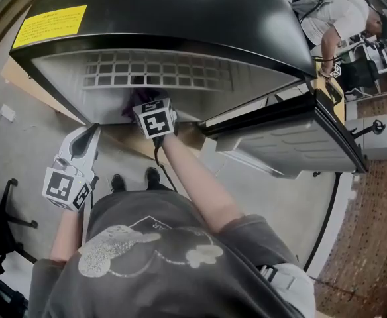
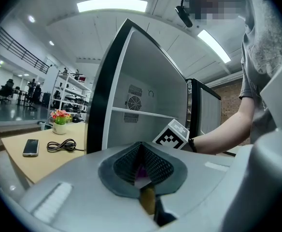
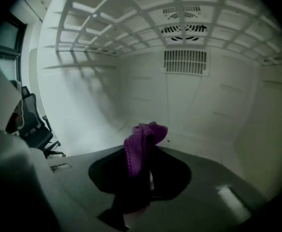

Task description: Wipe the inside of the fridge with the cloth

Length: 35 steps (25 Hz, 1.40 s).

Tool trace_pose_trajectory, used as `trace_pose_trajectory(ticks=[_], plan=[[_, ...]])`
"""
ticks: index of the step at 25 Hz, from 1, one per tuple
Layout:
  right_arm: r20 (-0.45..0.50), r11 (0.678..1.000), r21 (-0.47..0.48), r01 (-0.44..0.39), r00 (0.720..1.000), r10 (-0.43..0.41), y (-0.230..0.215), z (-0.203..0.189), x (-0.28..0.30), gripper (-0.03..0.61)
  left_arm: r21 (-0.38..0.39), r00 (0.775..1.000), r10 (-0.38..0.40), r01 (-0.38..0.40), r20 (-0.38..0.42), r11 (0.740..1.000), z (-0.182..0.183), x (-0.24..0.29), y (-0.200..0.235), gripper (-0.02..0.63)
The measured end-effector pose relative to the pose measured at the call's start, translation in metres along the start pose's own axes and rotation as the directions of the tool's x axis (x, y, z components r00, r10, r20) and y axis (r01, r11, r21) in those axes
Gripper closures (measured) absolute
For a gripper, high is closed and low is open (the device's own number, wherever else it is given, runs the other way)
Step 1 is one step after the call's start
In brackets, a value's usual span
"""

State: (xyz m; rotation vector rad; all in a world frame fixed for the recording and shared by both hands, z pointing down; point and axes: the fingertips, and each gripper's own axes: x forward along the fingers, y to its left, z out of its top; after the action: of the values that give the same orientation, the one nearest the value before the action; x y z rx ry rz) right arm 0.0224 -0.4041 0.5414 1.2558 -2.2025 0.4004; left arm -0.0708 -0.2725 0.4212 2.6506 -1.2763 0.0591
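Clearly the purple cloth sits inside the fridge already. It is bunched into a folded wad, and its long axis runs forward and up out of the right gripper, whose jaws are clamped on its lower end. The free end leads, pointing into the compartment toward the pale rear wall. That wall lies straight ahead of the wad and looks apart from it. Whether the cloth touches any inner surface I cannot tell.

Above the wad hangs the white wire shelf, and a slotted vent grille is set high in the rear wall. In the head view only a corner of the cloth shows, just past this gripper's marker cube, at the mouth of the compartment and under the shelf.

The left gripper hangs outside the fridge, low on the person's left and well apart from the cloth. Its jaws are drawn together on nothing I can make out. The fridge door stands swung open to the right.

My judgement is that the wiping falls to the right arm alone, and what matters is pushing the leading end forward until it presses flat on a wall.
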Motion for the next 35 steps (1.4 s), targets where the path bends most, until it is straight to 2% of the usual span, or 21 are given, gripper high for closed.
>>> trace_pose_trajectory(ticks=[6, 10, 14, 18, 20, 26, 29, 31, 35], plan=[[-0.045, 0.986, 0.094, 0.137, 0.990, -0.133, -0.057, -0.026, -0.028, 0.491, 0.012, 0.999, -0.040, 0.040, 0.010, 0.999, 0.001, 0.015, -0.012, 0.597], [-0.103, 0.944, 0.168, 0.283, 0.958, -0.269, -0.102, -0.053, -0.053, 0.491, 0.011, 0.998, -0.064, 0.064, 0.007, 0.998, 0.001, 0.020, -0.022, 0.597], [-0.108, 0.900, 0.237, 0.367, 0.930, -0.351, -0.125, -0.066, -0.069, 0.491, -0.001, 0.997, -0.083, 0.083, -0.006, 0.997, 0.000, 0.024, -0.030, 0.597], [-0.014, 0.894, 0.266, 0.361, 0.929, -0.370, -0.125, -0.044, -0.069, 0.491, -0.003, 0.996, -0.093, 0.093, -0.013, 0.996, 0.005, 0.028, -0.035, 0.597], [0.020, 0.886, 0.262, 0.383, 0.915, -0.402, -0.133, -0.026, -0.066, 0.491, 0.001, 0.995, -0.097, 0.097, -0.008, 0.995, 0.006, 0.029, -0.035, 0.597], [-0.030, 0.798, 0.381, 0.467, 0.869, -0.495, -0.168, -0.017, -0.061, 0.492, 0.005, 0.996, -0.091, 0.091, 0.009, 0.996, 0.006, 0.026, -0.031, 0.597], [-0.034, 0.778, 0.394, 0.490, 0.853, -0.520, -0.168, -0.019, -0.068, 0.491, 0.000, 0.996, -0.091, 0.091, -0.003, 0.996, 0.005, 0.024, -0.030, 0.597], [-0.009, 0.775, 0.414, 0.477, 0.854, -0.521, -0.163, -0.018, -0.075, 0.491, 0.000, 0.995, -0.097, 0.097, -0.004, 0.995, 0.003, 0.023, -0.029, 0.597], [-0.009, 0.745, 0.451, 0.491, 0.838, -0.546, -0.155, -0.038, -0.097, 0.492, -0.001, 0.993, -0.115, 0.115, -0.015, 0.993, 0.005, 0.020, -0.029, 0.597]])
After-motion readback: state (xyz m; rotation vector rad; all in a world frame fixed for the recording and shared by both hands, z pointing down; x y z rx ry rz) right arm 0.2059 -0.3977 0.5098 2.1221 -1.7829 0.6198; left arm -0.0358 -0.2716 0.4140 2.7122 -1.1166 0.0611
